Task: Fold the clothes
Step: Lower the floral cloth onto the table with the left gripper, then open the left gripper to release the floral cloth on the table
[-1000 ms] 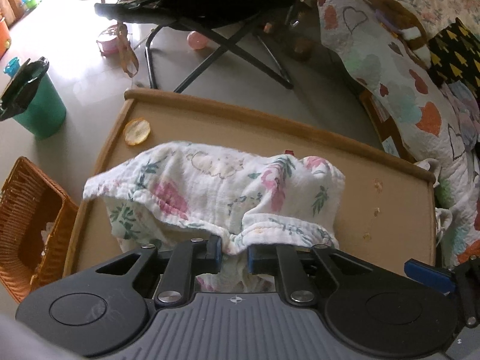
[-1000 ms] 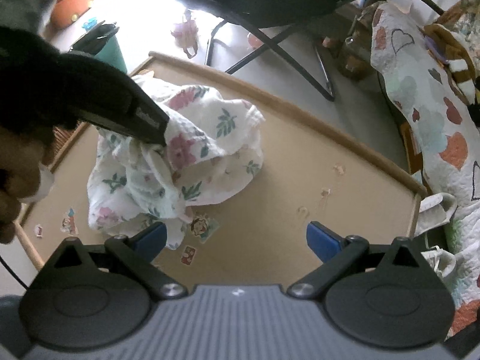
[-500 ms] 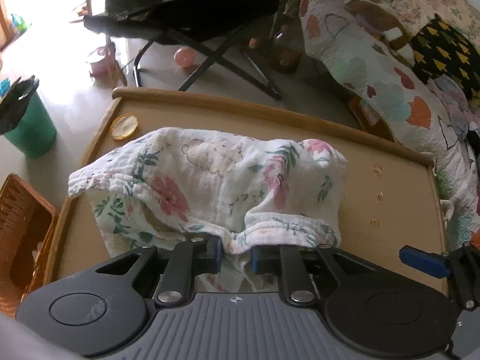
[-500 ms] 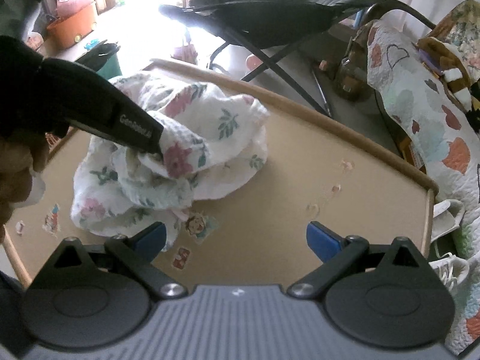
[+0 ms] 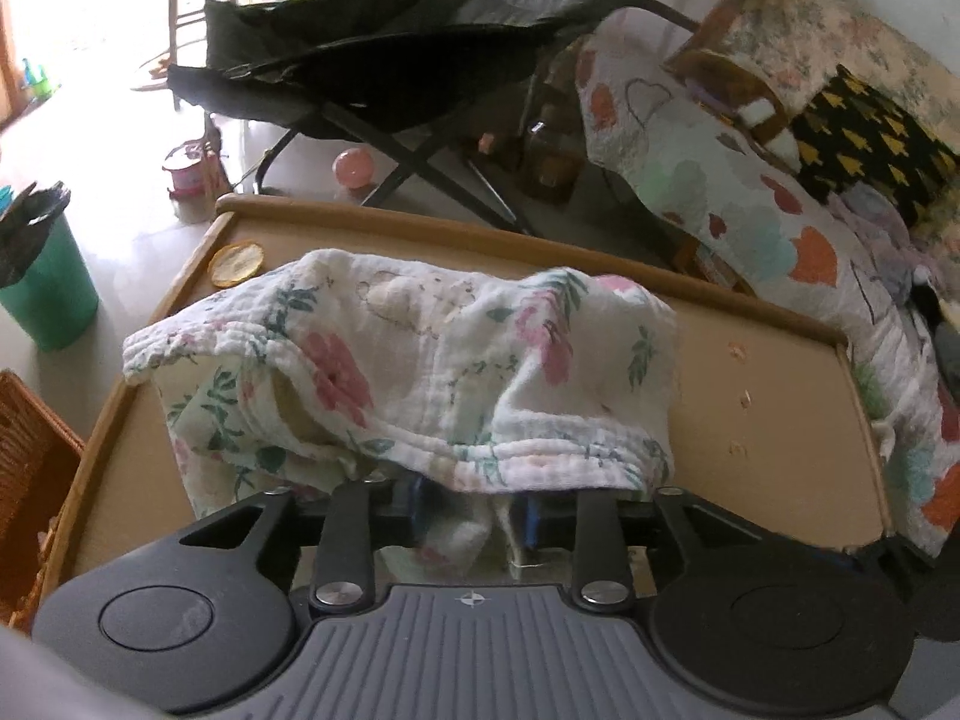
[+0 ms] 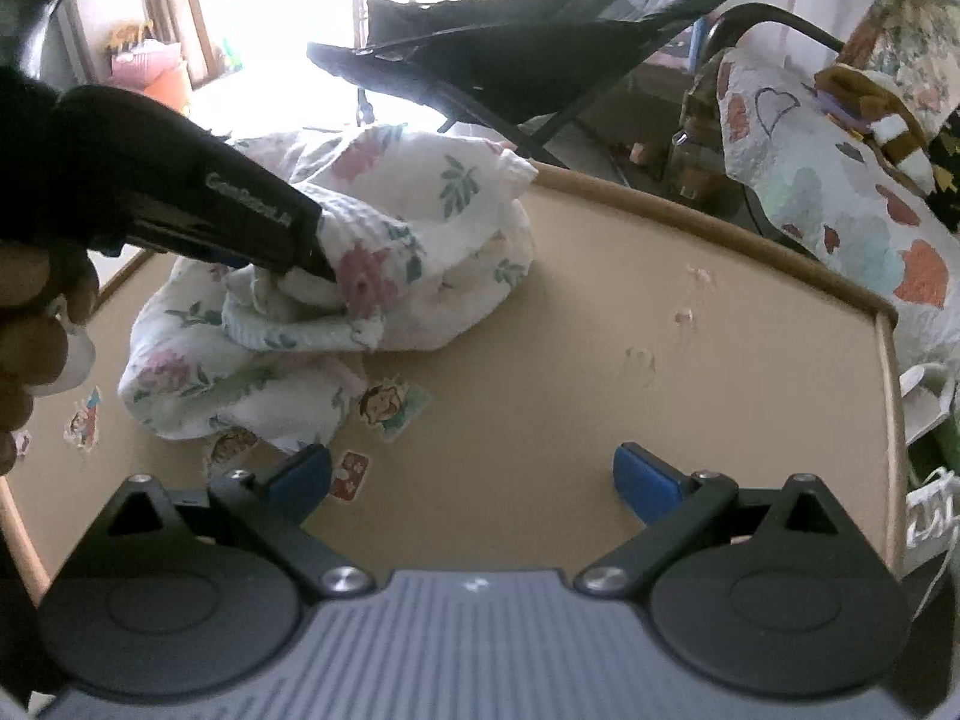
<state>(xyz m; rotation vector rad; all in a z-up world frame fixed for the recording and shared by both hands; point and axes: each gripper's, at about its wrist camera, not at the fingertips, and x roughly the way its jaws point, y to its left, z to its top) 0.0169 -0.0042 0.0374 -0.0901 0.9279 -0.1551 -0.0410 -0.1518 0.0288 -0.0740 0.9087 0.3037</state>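
A white floral muslin cloth [image 5: 420, 360] lies bunched on the tan table [image 5: 780, 420], and its near hem drapes over my left gripper [image 5: 471, 507]. That gripper's jaws are opening. A fold of the cloth hangs loosely between the blue pads [image 5: 414, 501], which stand apart. In the right wrist view the left gripper [image 6: 324, 264] reaches into the cloth [image 6: 456, 228] from the left, held by a person's hand [image 6: 36, 348]. My right gripper [image 6: 474, 474] hovers open over bare table [image 6: 600, 330] to the right of the cloth, with nothing between its fingers.
The table has a raised wooden rim [image 5: 480, 234]. Stickers [image 6: 393, 408] and a yellow disc [image 5: 235, 264] lie on it. A wicker basket [image 5: 30, 480] and a green bin [image 5: 48, 288] stand at the left. A black folding chair [image 5: 390, 60] is behind, and a quilt-covered sofa [image 5: 750, 210] at the right.
The left jaws have spread apart around the cloth's hem. Both grippers have sunk toward the table, and the cloth has settled lower. The right gripper has stayed open.
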